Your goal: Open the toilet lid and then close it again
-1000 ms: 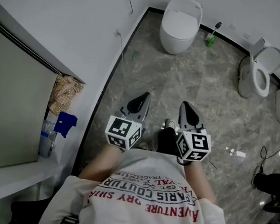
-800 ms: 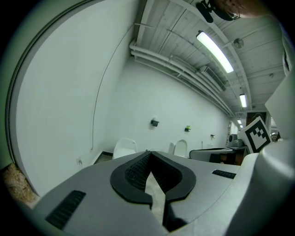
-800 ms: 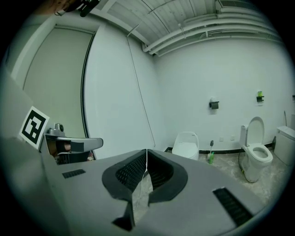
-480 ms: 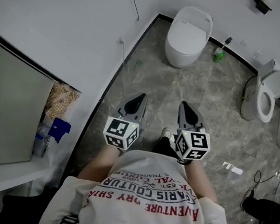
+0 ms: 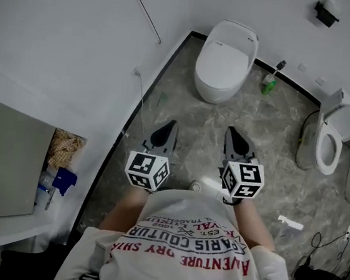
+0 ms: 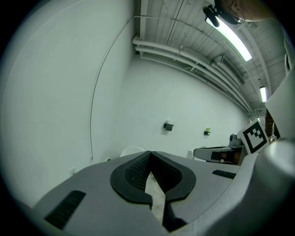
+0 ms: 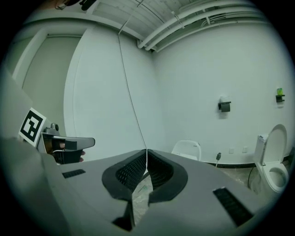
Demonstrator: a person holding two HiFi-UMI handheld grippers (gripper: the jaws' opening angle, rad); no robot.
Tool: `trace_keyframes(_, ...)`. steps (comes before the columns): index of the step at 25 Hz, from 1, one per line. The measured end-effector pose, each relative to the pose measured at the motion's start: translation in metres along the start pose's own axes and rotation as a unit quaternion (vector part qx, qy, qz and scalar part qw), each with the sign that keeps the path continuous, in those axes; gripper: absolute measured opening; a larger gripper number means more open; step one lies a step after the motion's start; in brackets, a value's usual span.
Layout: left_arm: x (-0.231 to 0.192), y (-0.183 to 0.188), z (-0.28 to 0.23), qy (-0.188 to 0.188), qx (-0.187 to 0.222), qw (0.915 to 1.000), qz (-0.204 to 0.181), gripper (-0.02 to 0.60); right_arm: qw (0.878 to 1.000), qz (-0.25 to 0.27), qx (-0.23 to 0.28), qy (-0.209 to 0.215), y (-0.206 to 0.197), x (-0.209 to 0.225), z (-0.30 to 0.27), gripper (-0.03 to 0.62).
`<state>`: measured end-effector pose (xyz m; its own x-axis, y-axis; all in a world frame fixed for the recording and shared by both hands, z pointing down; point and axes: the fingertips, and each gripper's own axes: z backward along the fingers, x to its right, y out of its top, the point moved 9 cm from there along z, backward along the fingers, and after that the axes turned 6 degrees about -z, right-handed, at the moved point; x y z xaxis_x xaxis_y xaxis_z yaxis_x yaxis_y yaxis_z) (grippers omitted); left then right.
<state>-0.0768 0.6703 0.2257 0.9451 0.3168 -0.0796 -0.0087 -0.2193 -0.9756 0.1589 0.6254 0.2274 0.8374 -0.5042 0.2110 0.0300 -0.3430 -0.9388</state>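
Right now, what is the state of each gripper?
Left gripper: jaws closed, holding nothing.
Right gripper: jaws closed, holding nothing.

Place: washroom with several toilets
Evidence: closed-lid toilet [image 5: 223,60], open-lid toilet [image 5: 330,139], marbled stone floor [image 5: 270,138], white walls [image 5: 62,27]

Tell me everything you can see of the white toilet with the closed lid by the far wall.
The white closed-lid toilet is a smooth, glossy, rounded one-piece unit that looks ceramic, with no separate tank showing. Its lid lies flat and shut, with small dark print near the rear edge. It stands upright on the grey marbled floor, its back at the white wall near the corner. Nothing else touches it.
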Motion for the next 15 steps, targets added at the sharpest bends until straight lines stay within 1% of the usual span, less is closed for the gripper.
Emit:
trace_keyframes(4, 0.001, -0.001, -0.041, 0.007, -0.016, 0.9998, 0.000, 0.008, 1.000, -0.008, -0.007, -0.004, 0.010, 0.042, -0.028, 0.017)
trace_keyframes(7, -0.013, -0.002, -0.065, 0.019, -0.025, 0.9995, 0.010, 0.008, 1.000, -0.015, -0.007, -0.007, 0.017, 0.063, -0.054, 0.015)
trace_keyframes(11, -0.051, 0.001, -0.105, 0.026, -0.026, 0.9993, 0.006, 0.008, 1.000, -0.016, -0.007, -0.018, 0.025, 0.081, -0.100, 0.016)
trace_keyframes(15, -0.101, 0.004, -0.164, 0.022, -0.030, 0.9992, 0.013, 0.008, 0.999, -0.016, -0.011, -0.038, 0.031, 0.098, -0.158, 0.016)
